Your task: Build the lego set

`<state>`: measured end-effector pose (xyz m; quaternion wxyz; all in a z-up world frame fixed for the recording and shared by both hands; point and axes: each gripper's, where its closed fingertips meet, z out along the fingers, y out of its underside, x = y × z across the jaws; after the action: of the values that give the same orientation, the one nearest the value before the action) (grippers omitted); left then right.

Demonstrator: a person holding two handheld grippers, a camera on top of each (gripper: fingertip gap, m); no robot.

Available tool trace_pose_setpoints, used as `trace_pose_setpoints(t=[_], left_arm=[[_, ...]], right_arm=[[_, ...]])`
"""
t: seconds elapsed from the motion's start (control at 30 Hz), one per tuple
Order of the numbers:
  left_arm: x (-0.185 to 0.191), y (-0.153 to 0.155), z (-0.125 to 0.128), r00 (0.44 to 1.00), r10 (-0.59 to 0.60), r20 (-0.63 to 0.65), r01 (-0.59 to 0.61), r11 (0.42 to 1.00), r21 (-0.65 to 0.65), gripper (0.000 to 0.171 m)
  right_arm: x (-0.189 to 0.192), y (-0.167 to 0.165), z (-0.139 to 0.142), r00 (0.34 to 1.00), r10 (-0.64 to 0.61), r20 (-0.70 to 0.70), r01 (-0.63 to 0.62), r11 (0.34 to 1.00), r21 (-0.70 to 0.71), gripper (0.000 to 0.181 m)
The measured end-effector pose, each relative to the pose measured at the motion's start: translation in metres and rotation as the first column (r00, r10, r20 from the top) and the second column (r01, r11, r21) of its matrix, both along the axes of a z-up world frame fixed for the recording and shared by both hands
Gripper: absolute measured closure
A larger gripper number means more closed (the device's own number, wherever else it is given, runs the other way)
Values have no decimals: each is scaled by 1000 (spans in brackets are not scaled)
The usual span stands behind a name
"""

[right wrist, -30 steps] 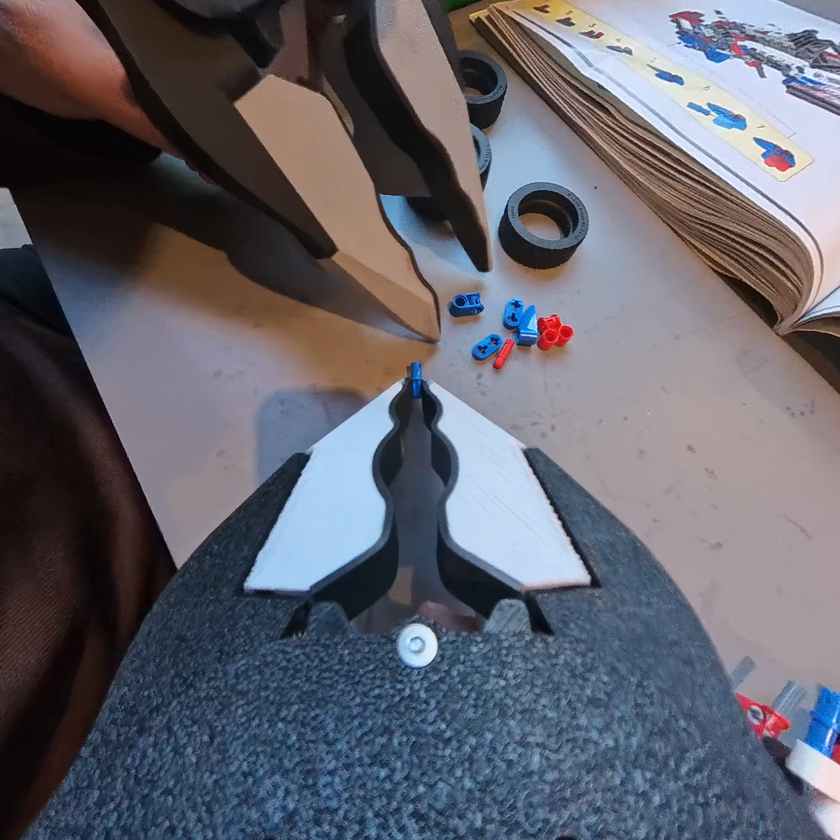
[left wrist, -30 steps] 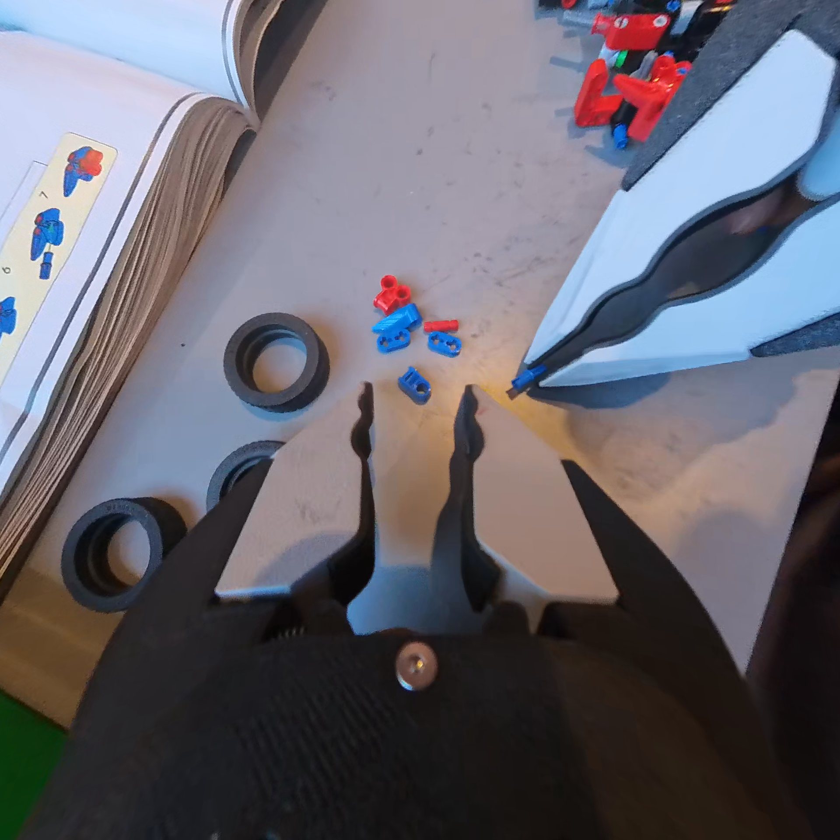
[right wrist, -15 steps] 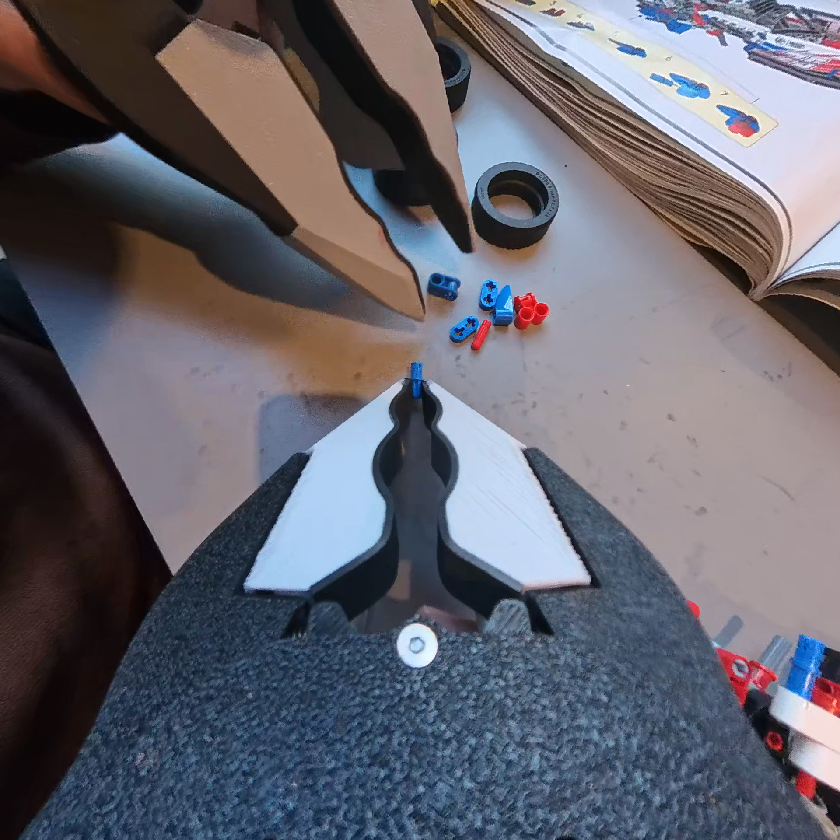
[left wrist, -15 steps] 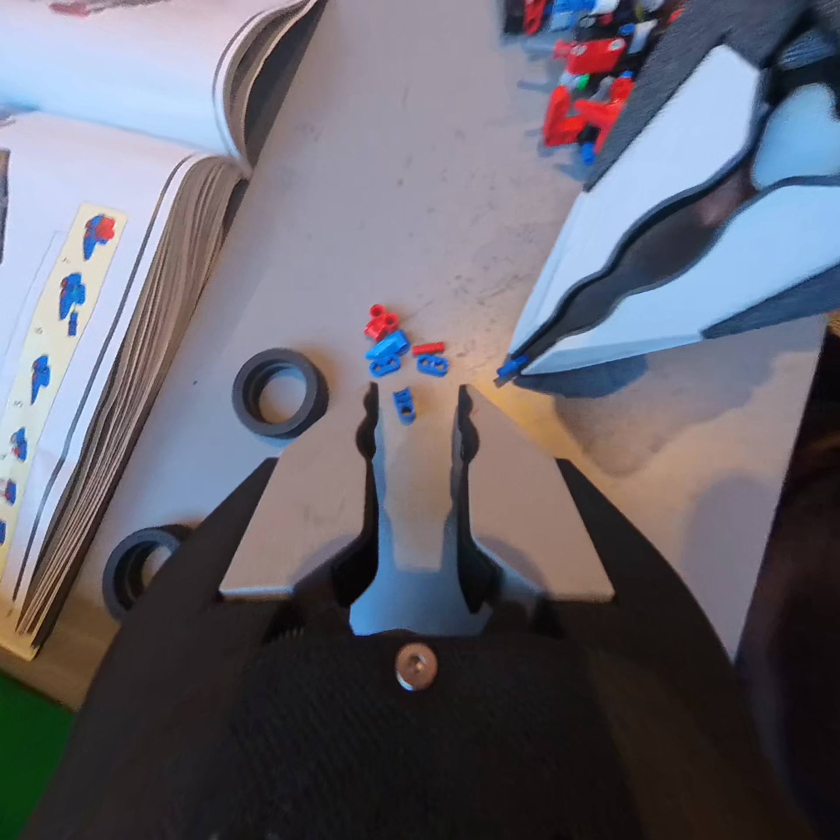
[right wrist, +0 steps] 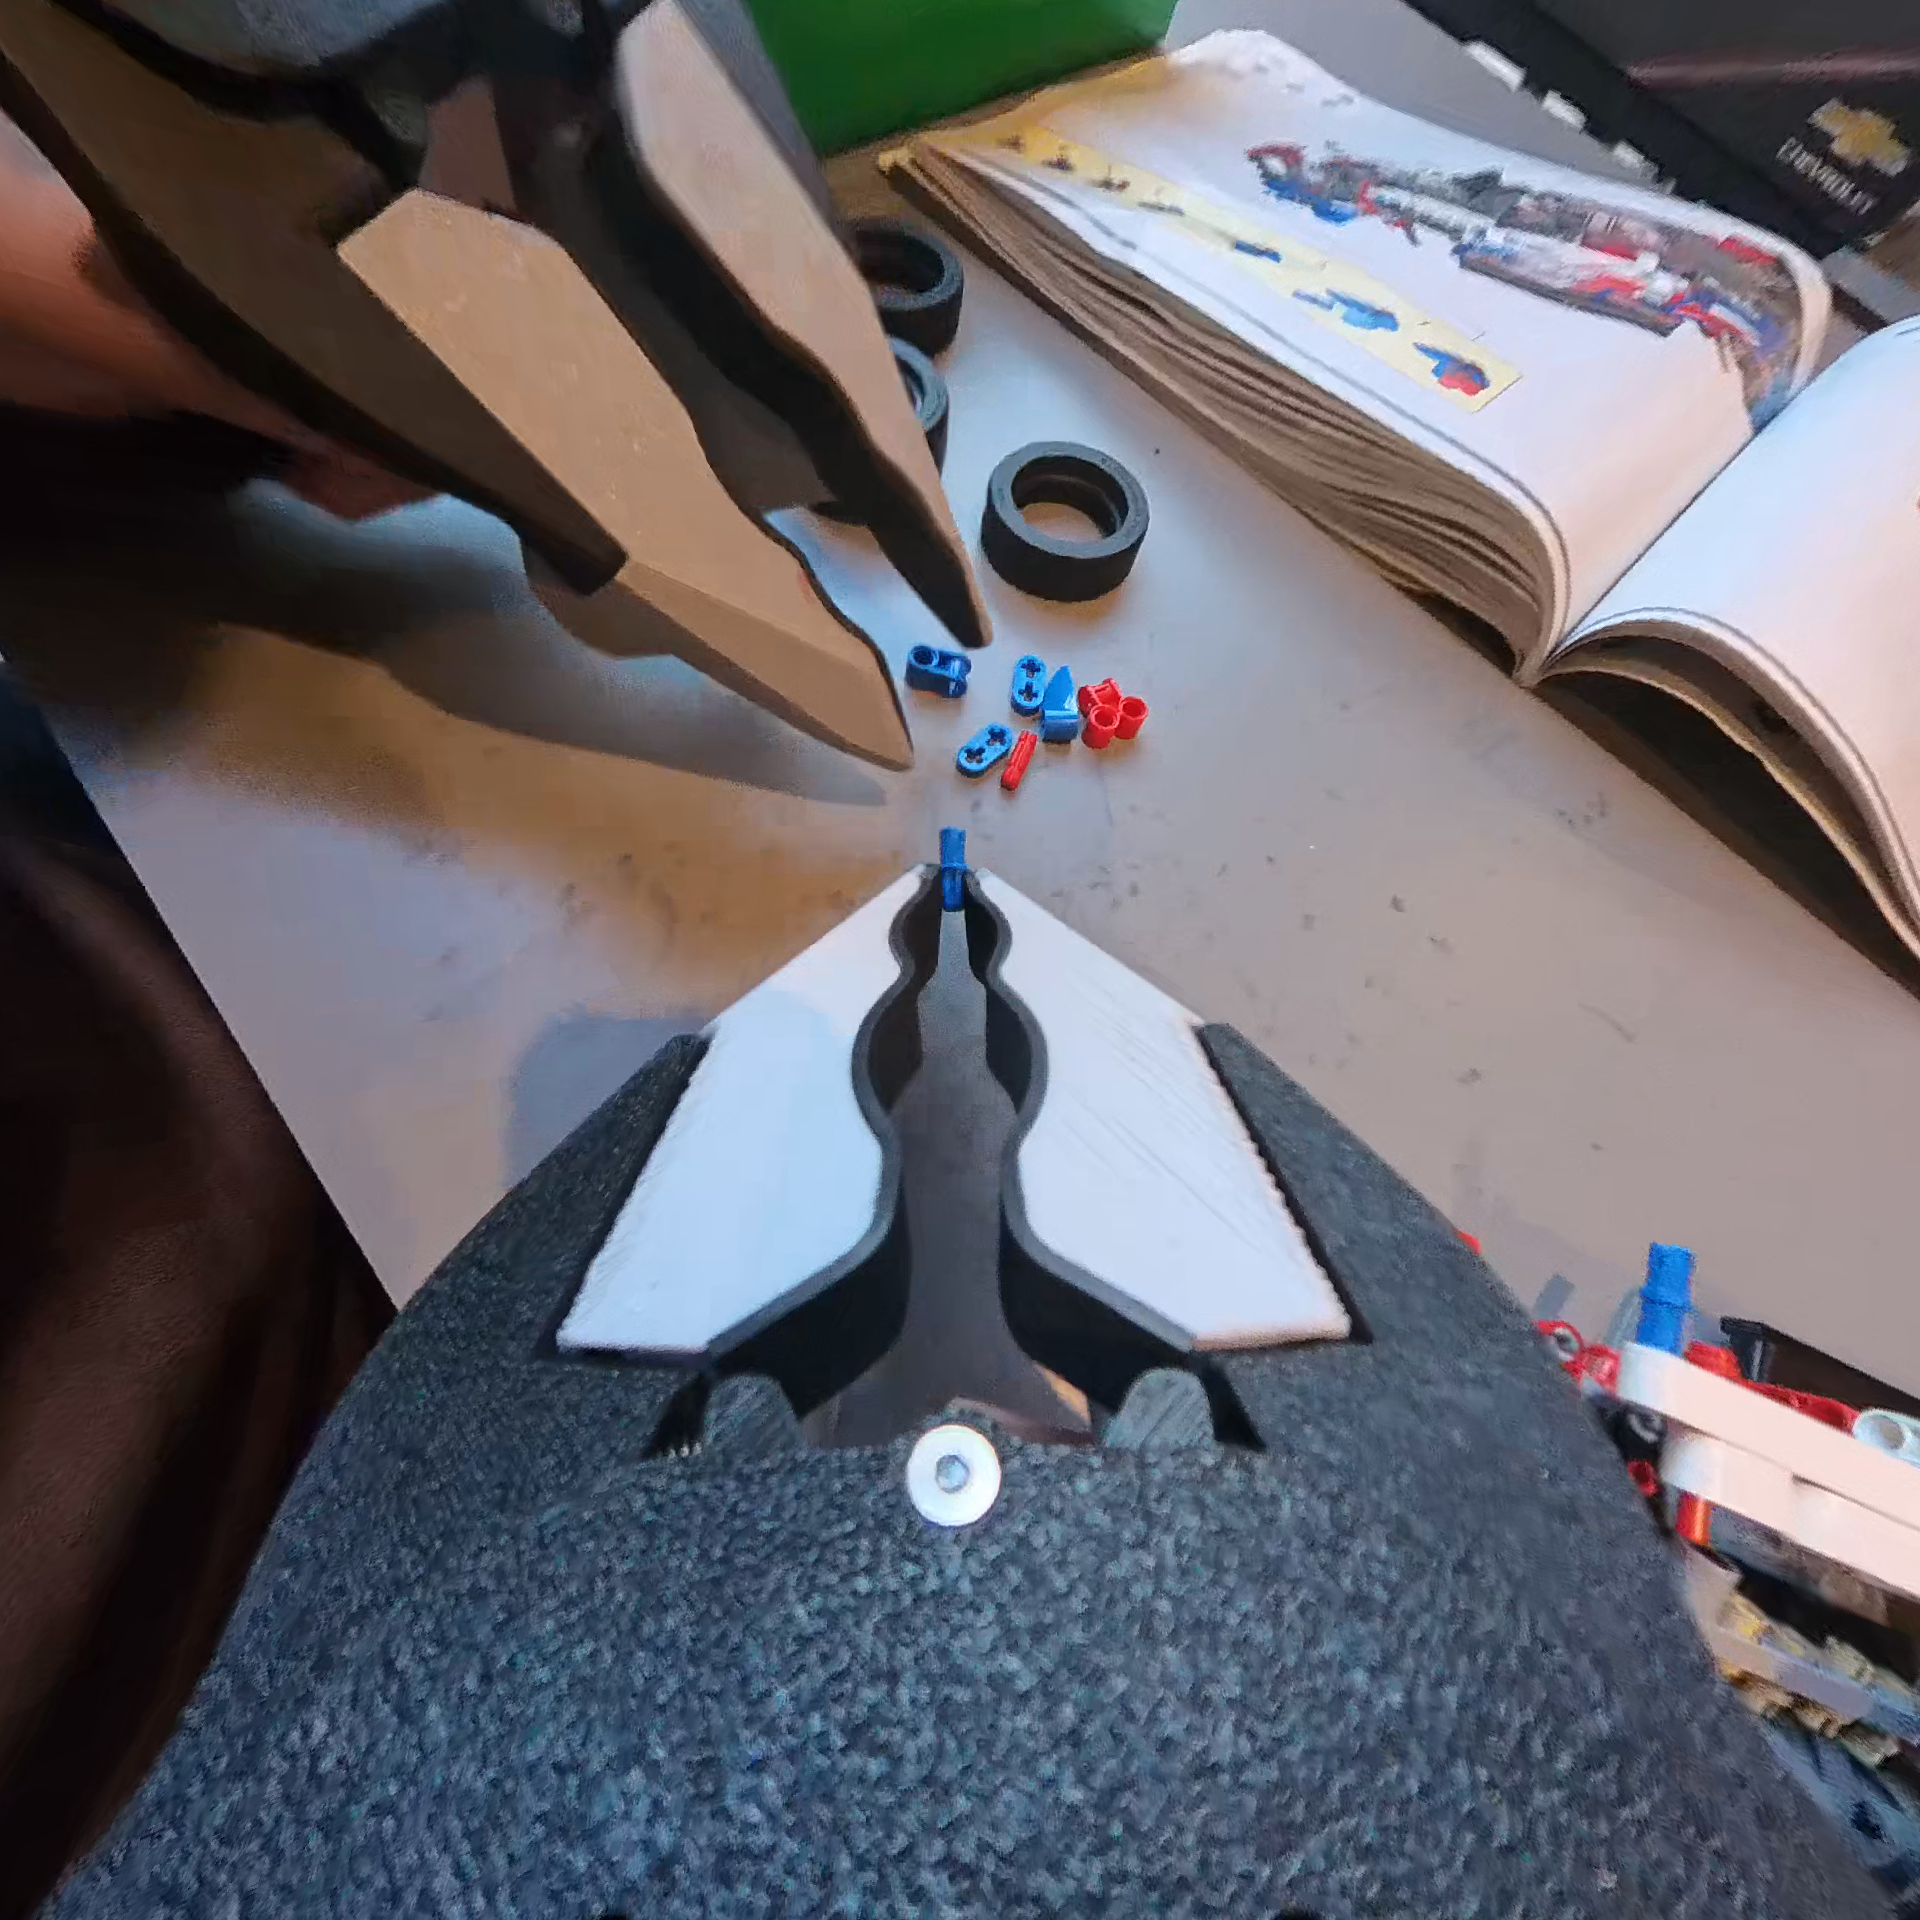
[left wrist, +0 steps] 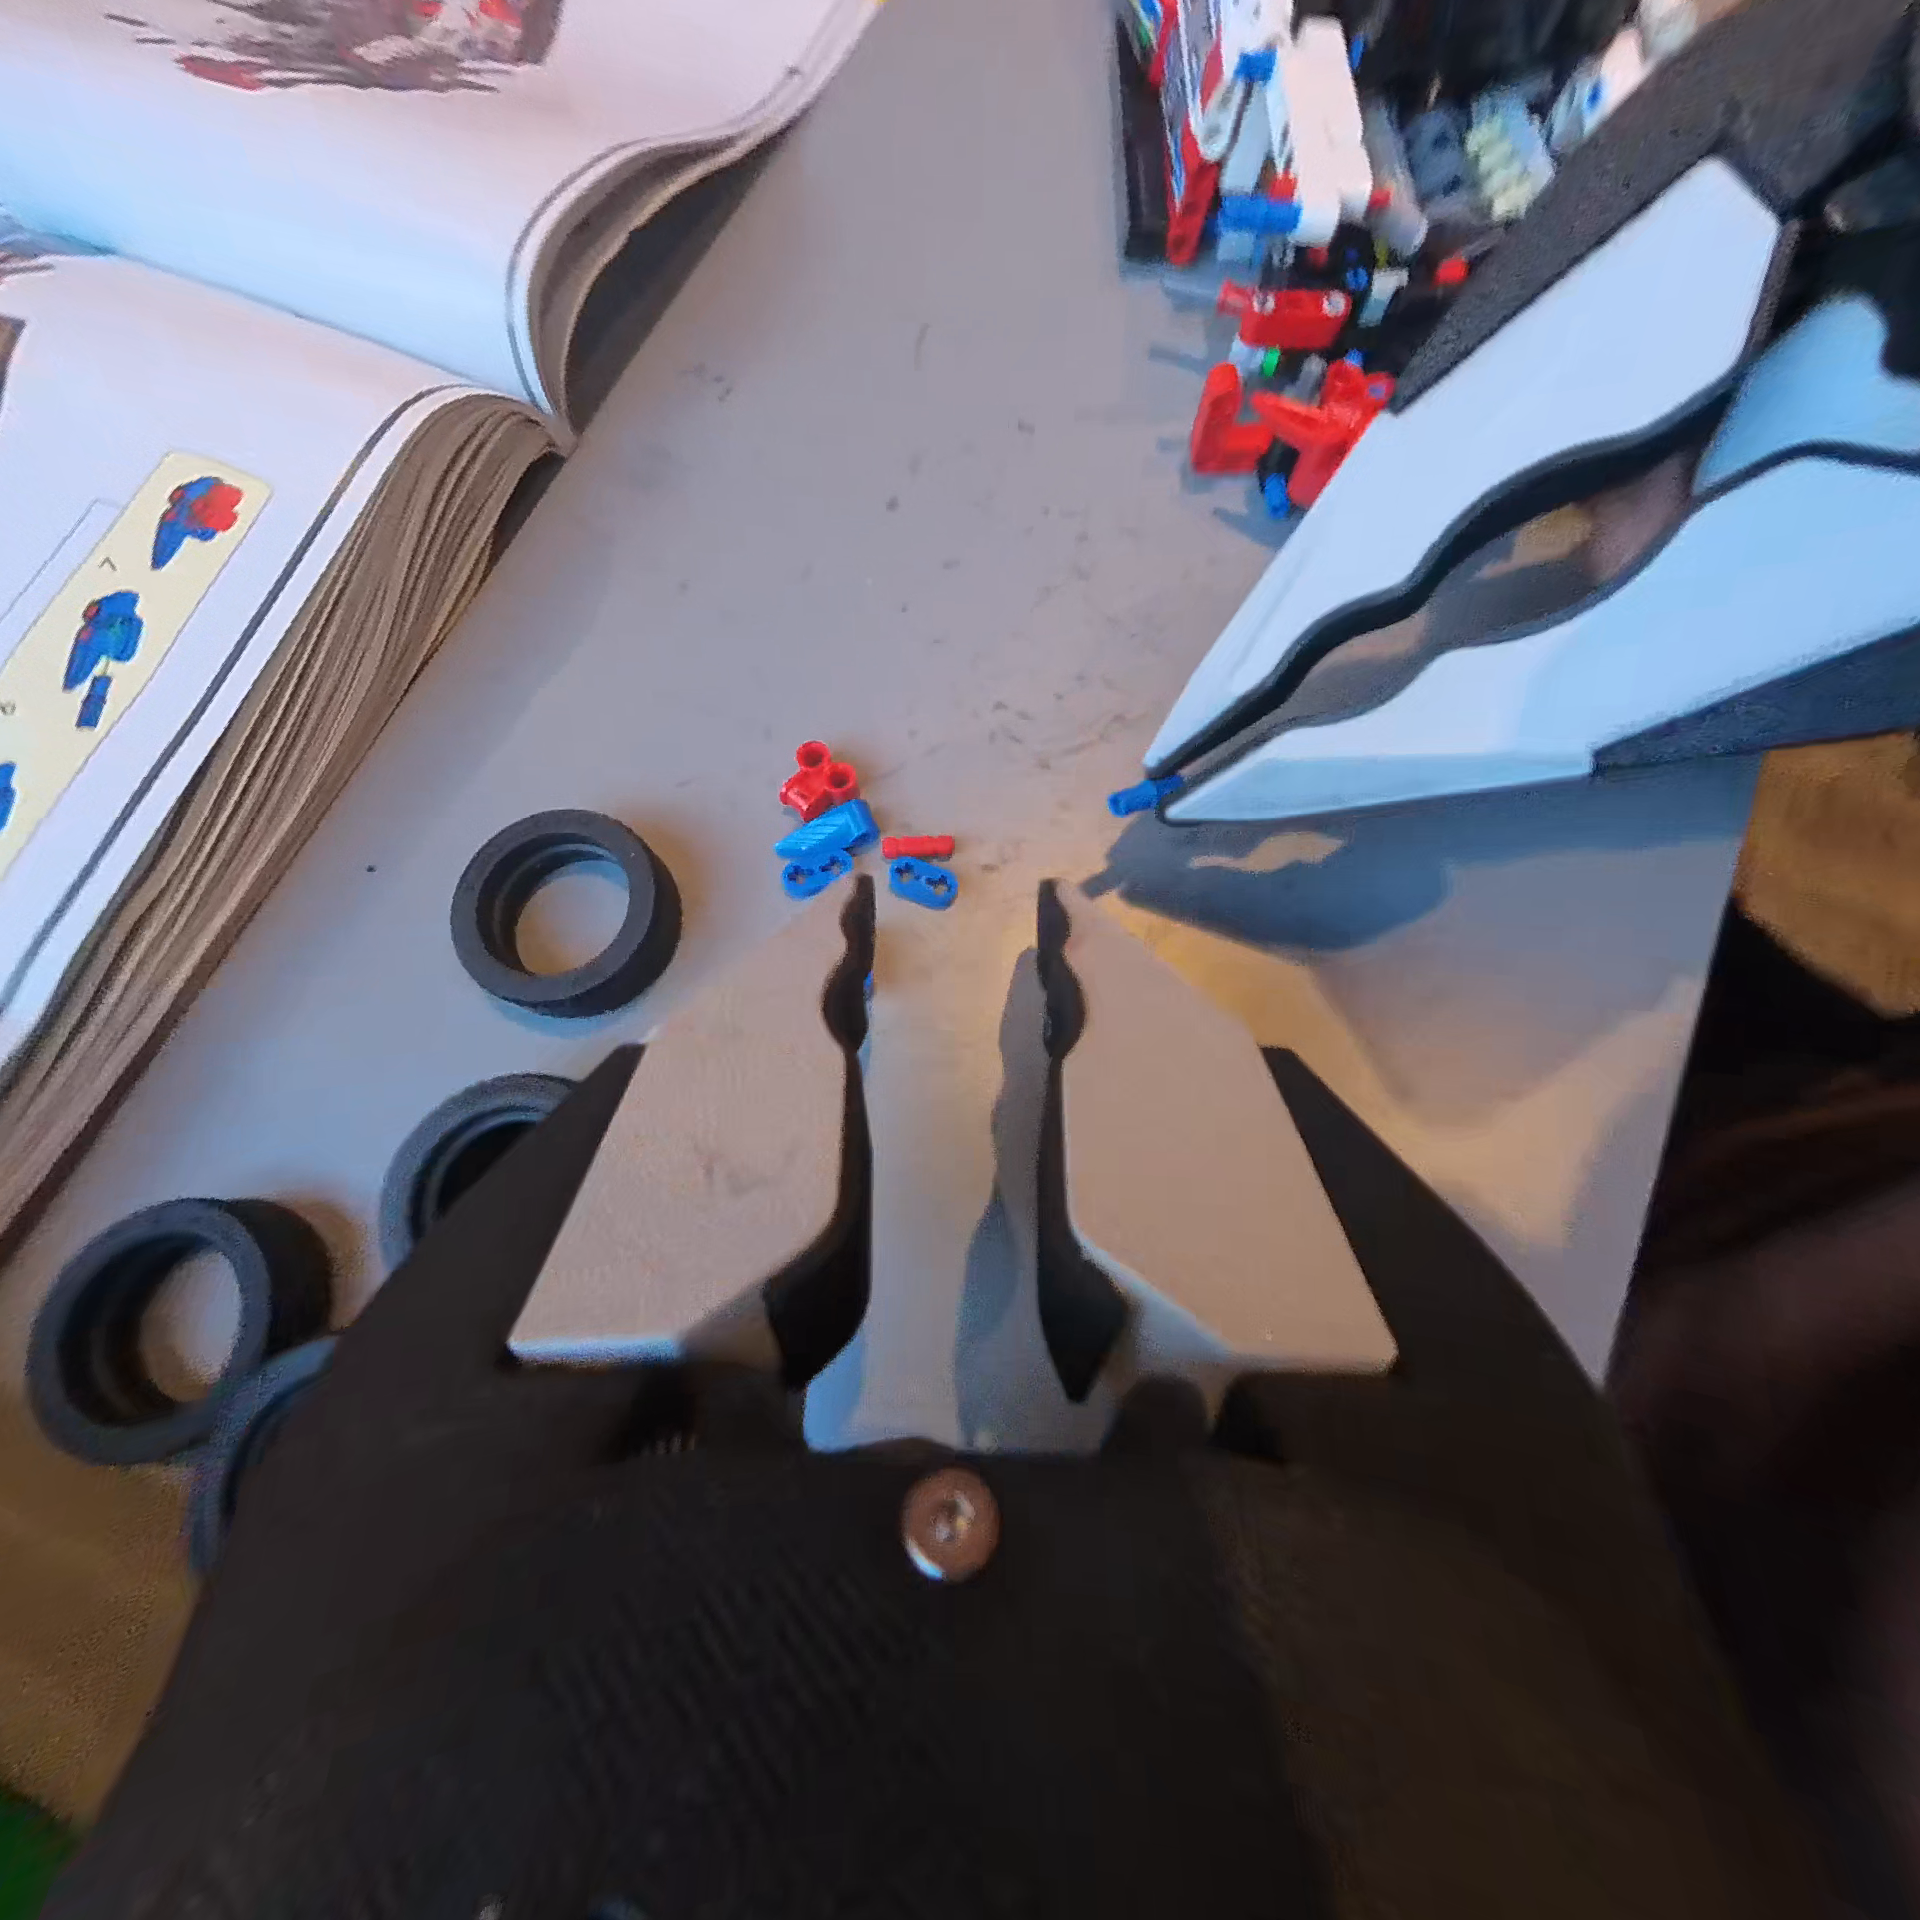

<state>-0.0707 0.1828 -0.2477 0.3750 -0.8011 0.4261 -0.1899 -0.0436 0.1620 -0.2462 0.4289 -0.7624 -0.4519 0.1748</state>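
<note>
The right hand-held gripper (right wrist: 953, 878) is pinching a small blue pin (right wrist: 951, 854) at its very tips, its white fingers (right wrist: 1132, 1122) closing tight on it, and it is hanging just short of a little cluster of loose lego pieces (right wrist: 1044, 712) lying on the grey worktop (right wrist: 1351, 935). The left hand-held gripper (left wrist: 951, 899) is standing with its fingers spread apart and nothing between them, its tips hovering right at the near edge of that cluster, beside a blue two-hole connector (right wrist: 937, 669). Within the cluster, a red connector (left wrist: 818, 777) is lying farthest from the left hand-held gripper, touching a blue sloped piece (left wrist: 828, 831), with two flat blue links and a short red pin (left wrist: 917, 846) sitting just beside them. A black tyre (left wrist: 566, 912) is resting near the cluster, other tyres are lying beyond it, and an open instruction book (right wrist: 1455, 343) is lying farther out past the tyre. A partly built model (left wrist: 1283, 416) is standing well apart from the cluster.
</note>
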Motion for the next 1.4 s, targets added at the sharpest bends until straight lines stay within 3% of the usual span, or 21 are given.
trace_pose_setpoints(t=[0.17,0.53,0.93,1.17,1.4], left_arm=[[7,-3,-6,999,33,34,-32,999,-21,143],[12,5,-19,995,-77,-58,70,992,-102,141],[6,-5,-21,982,-126,-139,114,989,-96,160],[-3,-32,-21,972,-178,-150,166,982,-91,160],[-25,-52,-20,971,-199,-136,187,978,-93,160]], right_arm=[[6,6,16,995,-46,-87,50,997,50,177],[6,4,21,990,-24,-138,28,999,31,177],[8,1,25,980,-11,-198,9,1000,-14,177],[2,-3,14,992,20,-125,-25,999,-36,177],[2,23,-19,988,-76,137,85,995,-58,177]])
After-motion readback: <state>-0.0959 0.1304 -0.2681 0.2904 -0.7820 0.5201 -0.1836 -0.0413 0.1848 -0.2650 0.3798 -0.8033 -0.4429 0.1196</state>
